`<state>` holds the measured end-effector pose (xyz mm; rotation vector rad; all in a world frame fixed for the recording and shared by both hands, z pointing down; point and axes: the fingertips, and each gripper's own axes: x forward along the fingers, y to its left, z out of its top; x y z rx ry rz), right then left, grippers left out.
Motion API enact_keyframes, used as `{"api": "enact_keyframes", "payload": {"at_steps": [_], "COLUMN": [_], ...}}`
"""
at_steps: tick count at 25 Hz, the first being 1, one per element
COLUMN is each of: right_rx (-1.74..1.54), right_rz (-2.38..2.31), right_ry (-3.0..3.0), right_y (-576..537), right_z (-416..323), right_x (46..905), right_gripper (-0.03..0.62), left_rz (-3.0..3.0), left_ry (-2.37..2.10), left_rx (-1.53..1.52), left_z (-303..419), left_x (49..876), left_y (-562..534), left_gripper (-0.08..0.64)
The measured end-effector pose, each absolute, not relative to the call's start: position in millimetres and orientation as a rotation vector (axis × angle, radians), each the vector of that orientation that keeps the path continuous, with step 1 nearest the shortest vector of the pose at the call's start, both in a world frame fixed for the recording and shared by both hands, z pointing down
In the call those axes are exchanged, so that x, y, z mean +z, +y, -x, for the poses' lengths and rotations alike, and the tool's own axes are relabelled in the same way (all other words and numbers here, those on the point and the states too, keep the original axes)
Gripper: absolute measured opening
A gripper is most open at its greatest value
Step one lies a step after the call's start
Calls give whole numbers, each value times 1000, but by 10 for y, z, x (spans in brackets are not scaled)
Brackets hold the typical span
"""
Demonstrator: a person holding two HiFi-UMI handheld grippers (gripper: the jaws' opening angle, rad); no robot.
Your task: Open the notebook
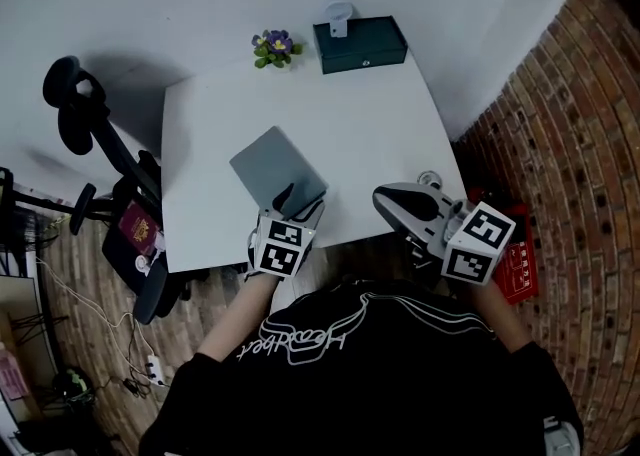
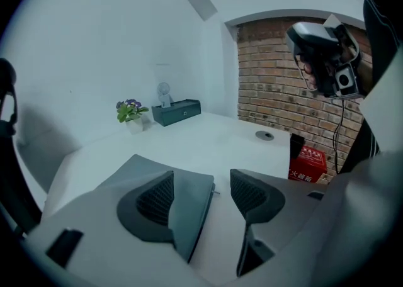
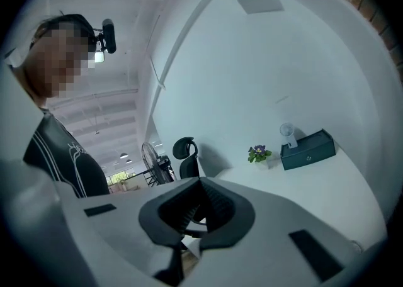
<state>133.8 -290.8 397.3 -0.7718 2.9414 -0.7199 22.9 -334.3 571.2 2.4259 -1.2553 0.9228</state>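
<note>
A closed grey notebook lies at an angle on the white table, close to its front edge. My left gripper is at the notebook's near corner and stands open. In the left gripper view the left finger is over the notebook's cover, and the cover's right edge runs between the jaws, which do not pinch it. My right gripper hovers off the table's front right edge, shut and holding nothing. In the right gripper view it points up and away from the notebook.
At the table's far edge stand a dark green box, a small white fan and a potted flower. A black office chair stands left of the table. A brick wall and a red box are on the right.
</note>
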Motion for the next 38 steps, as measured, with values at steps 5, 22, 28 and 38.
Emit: {"api": "enact_keyframes", "payload": {"at_steps": [5, 22, 28, 38], "right_rx": [-769, -833, -836, -857], "right_rz": [744, 718, 704, 696], "right_ry": [2964, 3024, 3042, 3037], "right_y": [-3029, -3117, -3149, -3198], "right_z": [-1404, -1453, -1429, -1425], "right_x": [4105, 4327, 4356, 4417], "right_gripper": [0, 0, 0, 0], "left_rz": [-2407, -2360, -2355, -2334], "left_ry": [-1276, -1280, -1252, -1192], "left_rx": [1014, 1152, 1132, 1034], "left_z": [-252, -268, -263, -238], "left_x": [5943, 6320, 6318, 6251], "left_y": [-3499, -3623, -3634, -3620], "left_gripper": [287, 282, 273, 244]}}
